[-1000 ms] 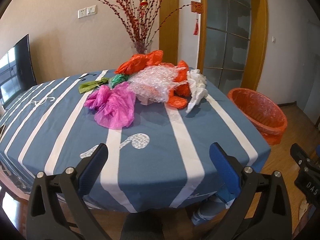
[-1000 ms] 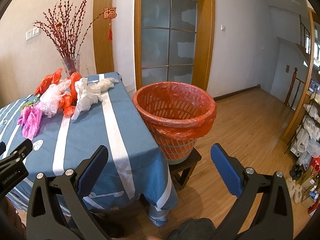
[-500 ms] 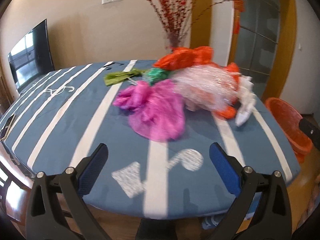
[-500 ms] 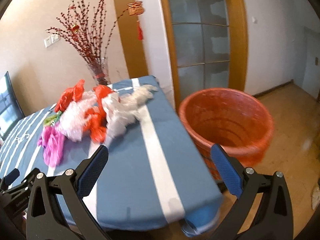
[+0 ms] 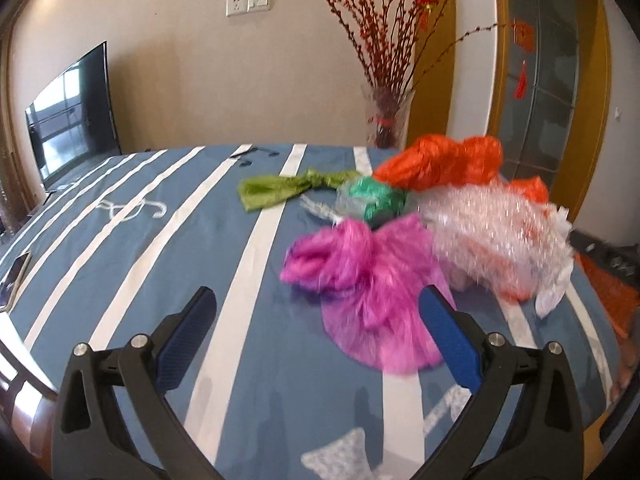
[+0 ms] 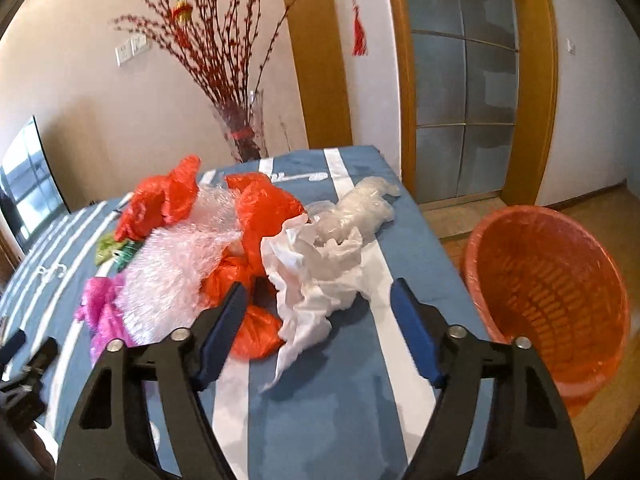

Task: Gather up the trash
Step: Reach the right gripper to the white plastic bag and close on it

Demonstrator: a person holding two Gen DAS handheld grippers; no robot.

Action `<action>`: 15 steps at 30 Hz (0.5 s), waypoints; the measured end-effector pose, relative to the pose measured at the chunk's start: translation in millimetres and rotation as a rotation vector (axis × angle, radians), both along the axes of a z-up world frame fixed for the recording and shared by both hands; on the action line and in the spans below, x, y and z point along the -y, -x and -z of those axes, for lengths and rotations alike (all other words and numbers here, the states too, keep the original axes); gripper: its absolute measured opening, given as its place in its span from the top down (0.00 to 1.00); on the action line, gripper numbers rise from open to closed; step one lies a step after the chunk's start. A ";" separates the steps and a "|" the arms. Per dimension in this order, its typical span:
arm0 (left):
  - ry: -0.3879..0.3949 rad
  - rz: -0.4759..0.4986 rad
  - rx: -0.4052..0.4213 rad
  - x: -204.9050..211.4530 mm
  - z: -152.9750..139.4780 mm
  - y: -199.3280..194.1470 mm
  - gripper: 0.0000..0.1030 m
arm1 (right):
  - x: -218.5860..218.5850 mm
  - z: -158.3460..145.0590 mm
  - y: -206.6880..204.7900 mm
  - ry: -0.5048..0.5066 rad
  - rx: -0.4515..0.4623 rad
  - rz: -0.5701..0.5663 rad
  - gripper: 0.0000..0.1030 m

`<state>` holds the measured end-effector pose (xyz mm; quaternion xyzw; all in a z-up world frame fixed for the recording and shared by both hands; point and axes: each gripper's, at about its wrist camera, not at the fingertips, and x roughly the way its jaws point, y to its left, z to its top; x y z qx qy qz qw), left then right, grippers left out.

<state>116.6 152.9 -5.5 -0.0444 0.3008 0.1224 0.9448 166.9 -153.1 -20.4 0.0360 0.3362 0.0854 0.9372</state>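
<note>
A heap of crumpled plastic bags lies on the blue striped tablecloth (image 5: 140, 240). My left gripper (image 5: 316, 296) is open just above the cloth, and the pink bag (image 5: 360, 280) lies right ahead of its right finger. Behind it are bubble wrap (image 5: 496, 232), a green bag (image 5: 376, 198), an olive bag (image 5: 276, 190) and an orange bag (image 5: 440, 164). My right gripper (image 6: 318, 285) hovers at the white bag (image 6: 312, 276); its jaws are closing, the bag's lower folds show between them, and the pads do not touch it. The orange bin (image 6: 548, 280) stands right of the table.
A glass vase (image 5: 386, 120) of red twigs stands at the table's far edge. A clear bag (image 6: 360, 208) and an orange bag (image 6: 264, 208) lie behind the white one. A television (image 5: 72, 120) is at the left wall, a glazed door (image 6: 464, 100) behind the bin.
Both grippers have come closer to the heap. The right view has swung left from the bin to the bags, and its jaws stand narrower. The left gripper has neared the pink bag.
</note>
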 end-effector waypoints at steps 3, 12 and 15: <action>0.020 -0.004 -0.021 -8.3 0.3 -12.3 0.04 | -3.8 9.8 -11.6 0.004 -0.043 -0.003 0.43; 0.040 0.014 -0.136 -14.5 9.5 -43.1 0.04 | 12.9 26.7 -17.3 -0.010 -0.098 0.011 0.87; 0.044 0.063 -0.128 -7.7 7.4 -49.9 0.04 | 29.4 24.5 -9.1 -0.026 -0.086 0.029 0.92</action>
